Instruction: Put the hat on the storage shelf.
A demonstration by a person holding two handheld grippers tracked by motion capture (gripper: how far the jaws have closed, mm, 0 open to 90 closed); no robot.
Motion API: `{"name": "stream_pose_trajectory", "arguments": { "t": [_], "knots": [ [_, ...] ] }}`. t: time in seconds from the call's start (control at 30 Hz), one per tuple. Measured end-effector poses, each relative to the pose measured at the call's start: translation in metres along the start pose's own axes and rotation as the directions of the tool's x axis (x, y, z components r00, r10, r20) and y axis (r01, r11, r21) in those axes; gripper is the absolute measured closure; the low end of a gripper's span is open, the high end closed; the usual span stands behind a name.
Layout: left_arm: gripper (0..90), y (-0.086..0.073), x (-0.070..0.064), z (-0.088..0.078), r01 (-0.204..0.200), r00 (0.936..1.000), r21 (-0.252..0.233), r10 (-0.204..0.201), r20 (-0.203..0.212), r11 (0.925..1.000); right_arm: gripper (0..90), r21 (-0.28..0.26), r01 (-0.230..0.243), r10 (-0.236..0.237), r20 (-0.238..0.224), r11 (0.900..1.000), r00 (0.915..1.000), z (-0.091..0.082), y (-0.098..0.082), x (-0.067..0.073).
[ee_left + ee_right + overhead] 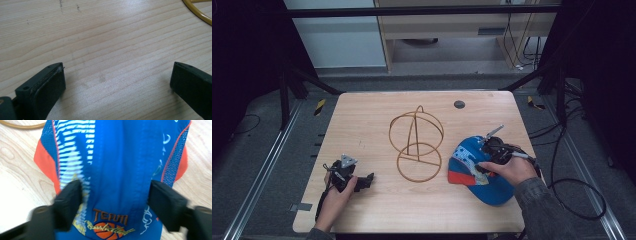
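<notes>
**Right gripper settling onto the cap**

The cap [477, 167] lies on the table's [377, 210] right side, just right of the wire stand [417, 145] and apart from it. It is soft blue cloth with orange mesh side panels, pale stripes and a stitched basketball badge at the front; its orange-edged brim points toward the stand.

The right gripper [115, 200] is down over the crown. Its jaws straddle the blue middle panel, one on each side, with the cloth bulging up between them — I cannot tell whether the pads already press in, so I read it as not yet a firm grip. The step in hand looks like taking hold of the cap. The next move calls for closing fully on a fold of cloth thick enough not to slip, then lifting clear — likely toward the stand, a thin golden-brown frame of hoops and a flat ring base that could tip if bumped.

The left gripper [115, 82] rests by the table's near left edge, jaws wide apart over bare pale wood grain, holding nothing.
</notes>
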State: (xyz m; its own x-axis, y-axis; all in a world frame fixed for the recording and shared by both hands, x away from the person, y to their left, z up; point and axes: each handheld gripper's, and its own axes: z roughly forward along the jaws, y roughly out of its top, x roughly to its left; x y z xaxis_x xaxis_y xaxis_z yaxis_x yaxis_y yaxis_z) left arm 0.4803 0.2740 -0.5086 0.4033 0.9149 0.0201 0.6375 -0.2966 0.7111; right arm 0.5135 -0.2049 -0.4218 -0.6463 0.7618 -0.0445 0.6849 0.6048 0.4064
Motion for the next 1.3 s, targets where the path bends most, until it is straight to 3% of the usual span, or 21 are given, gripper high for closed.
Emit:
{"name": "stream_pose_trajectory", "arguments": {
  "t": [0.23, 0.37, 0.7, 0.9, 1.3],
  "knots": [
    [0.0, 0.000, 0.000, 0.000, -0.007, 1.0000, 0.001, 0.007, 0.003, 1.0000, 71.2, 0.013, 0.014, -0.013, -0.031, 1.000, 0.9994, 0.001, -0.002, -0.002],
    [0.0, 0.000, 0.000, 0.000, -0.007, 1.0000, 0.001, 0.007, 0.004, 1.0000, 86.3, -0.005, 0.021, -0.021, -0.035, 1.000, 0.9992, -0.003, -0.003, -0.004],
    [0.0, 0.000, 0.000, 0.000, -0.008, 1.0000, 0.001, 0.008, 0.003, 1.0000, 89.5, -0.053, 0.019, -0.022, -0.052, 0.998, 0.9984, -0.025, -0.003, -0.011],
    [0.0, 0.000, 0.000, 0.000, -0.005, 1.0000, 0.001, 0.005, 0.005, 1.0000, 89.8, -0.095, 0.041, -0.046, -0.057, 0.995, 0.9973, -0.050, 0.006, -0.013],
    [0.0, 0.000, 0.000, 0.000, -0.005, 1.0000, 0.002, 0.005, 0.005, 1.0000, 89.7, -0.121, 0.064, -0.069, -0.042, 0.991, 0.9967, -0.095, 0.023, -0.019]
  ]
}}
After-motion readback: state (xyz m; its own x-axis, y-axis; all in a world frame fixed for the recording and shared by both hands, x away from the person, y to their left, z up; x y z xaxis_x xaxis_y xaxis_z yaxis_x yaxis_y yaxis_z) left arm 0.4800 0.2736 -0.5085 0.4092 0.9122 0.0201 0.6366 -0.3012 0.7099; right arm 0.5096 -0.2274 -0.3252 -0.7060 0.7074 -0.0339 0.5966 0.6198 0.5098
